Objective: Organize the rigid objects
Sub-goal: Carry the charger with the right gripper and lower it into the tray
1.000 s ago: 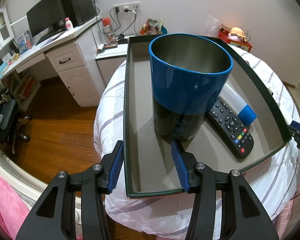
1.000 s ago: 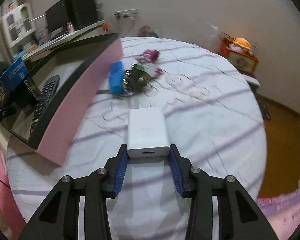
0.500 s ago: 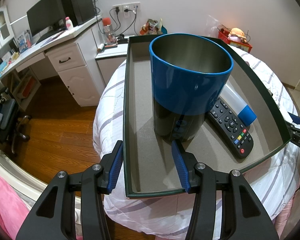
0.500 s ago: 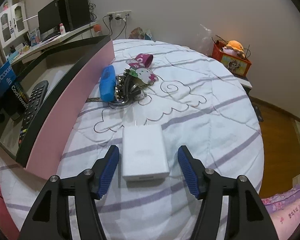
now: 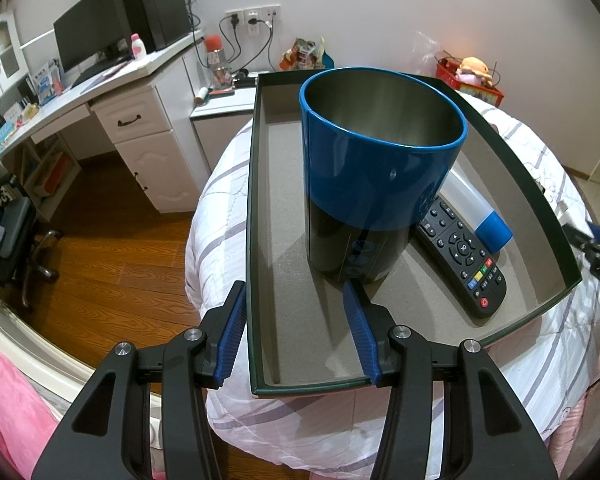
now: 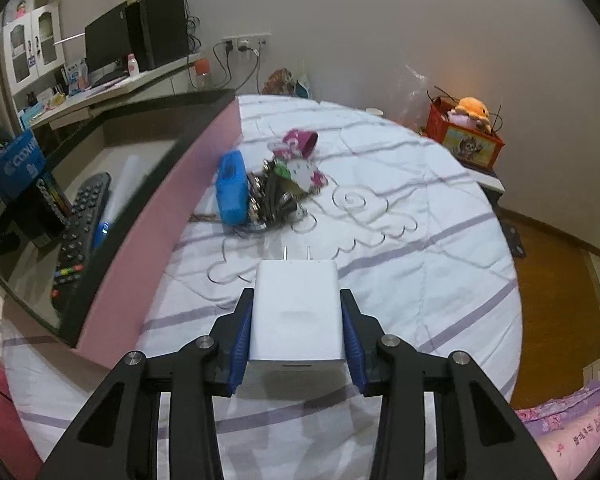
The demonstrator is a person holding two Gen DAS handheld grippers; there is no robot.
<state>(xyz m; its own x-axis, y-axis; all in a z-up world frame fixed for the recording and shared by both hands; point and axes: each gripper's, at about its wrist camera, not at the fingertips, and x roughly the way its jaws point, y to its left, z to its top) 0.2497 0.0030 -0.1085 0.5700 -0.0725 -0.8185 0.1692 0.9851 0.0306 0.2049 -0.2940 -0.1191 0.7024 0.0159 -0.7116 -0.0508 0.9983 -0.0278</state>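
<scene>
A white charger (image 6: 296,320) with its two prongs pointing away sits between the blue pads of my right gripper (image 6: 296,295). The jaws are closing and the pads press its sides, just above the striped bedspread. Left of it stands a box (image 6: 172,208) with pink sides and a dark rim. The box (image 5: 256,200) holds a blue and black steel cup (image 5: 380,184), a black remote (image 5: 464,264) and a white tube with a blue cap (image 5: 476,212). My left gripper (image 5: 294,292) is open and straddles the box's left wall near its front corner, holding nothing.
A bunch of keys with a blue fob (image 6: 232,188) and pink cartoon charms (image 6: 300,168) lies on the bed beyond the charger. A red basket with a plush toy (image 6: 464,128) stands at the bed's far right. A white desk (image 5: 132,120) and an office chair (image 5: 8,232) stand on the wooden floor to the left.
The right gripper held the charger a second ago, spread wide with the charger lying on the bed, and has now shut on it again. The left gripper and box have not moved.
</scene>
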